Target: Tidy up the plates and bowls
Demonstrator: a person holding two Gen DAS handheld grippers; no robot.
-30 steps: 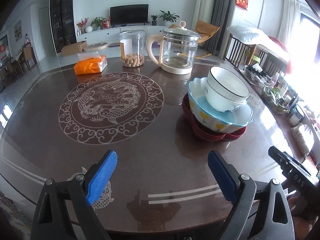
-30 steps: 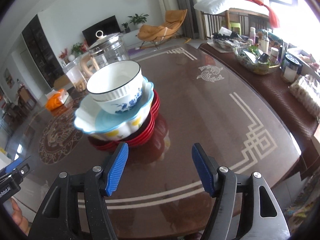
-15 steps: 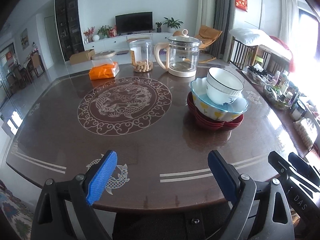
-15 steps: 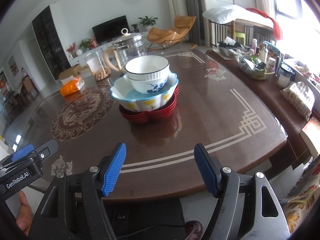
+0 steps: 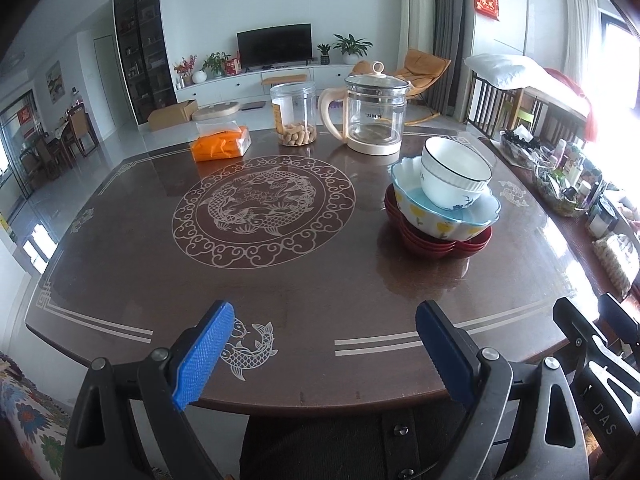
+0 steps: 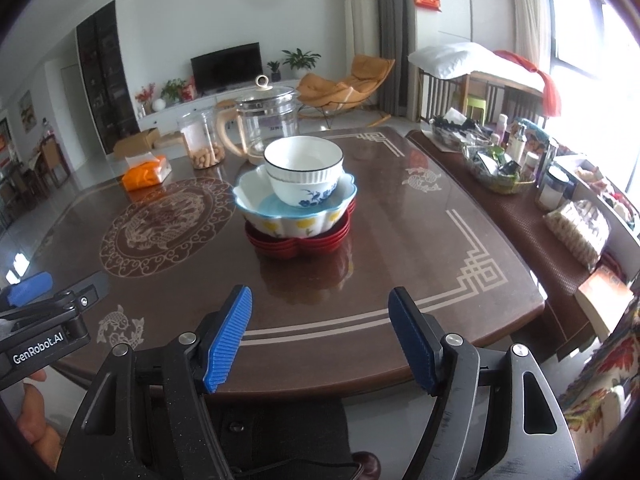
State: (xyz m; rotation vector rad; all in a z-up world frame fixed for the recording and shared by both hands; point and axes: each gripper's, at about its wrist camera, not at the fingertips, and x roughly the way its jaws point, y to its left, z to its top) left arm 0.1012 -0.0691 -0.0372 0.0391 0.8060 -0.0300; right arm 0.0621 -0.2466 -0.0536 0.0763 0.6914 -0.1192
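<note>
- The stack sits on the brown table (image 5: 320, 280), to the right of the round dragon pattern (image 5: 264, 211) inlaid in its top.
- At the bottom lie several red plates (image 6: 298, 242) with lobed edges, nested flat.
- On them rests a scalloped bowl (image 6: 296, 222), white outside with yellow fruit, pale blue inside.
- A white bowl (image 6: 304, 178) with a dark rim, ribbed sides and a blue flower stands inside the scalloped one, tilted a little.
- The white bowl looks empty.
- Beyond the stack stands a glass kettle (image 5: 374, 114) with a cream handle and lid, with nothing visible inside.
- Beside it, a clear jar (image 5: 294, 114) holds peanuts at the bottom.
- An orange tissue pack (image 5: 220, 144) lies past the dragon pattern.
- A side counter (image 6: 520, 216) right of the table carries a basket of bottles.
- The left gripper (image 5: 320, 354) hangs over the near table edge, jaws wide, nothing between them.
- The right gripper (image 6: 320, 340) does likewise, jaws wide and bare, well short of the stack.
- Only bare tabletop lies between grippers and stack.
</note>
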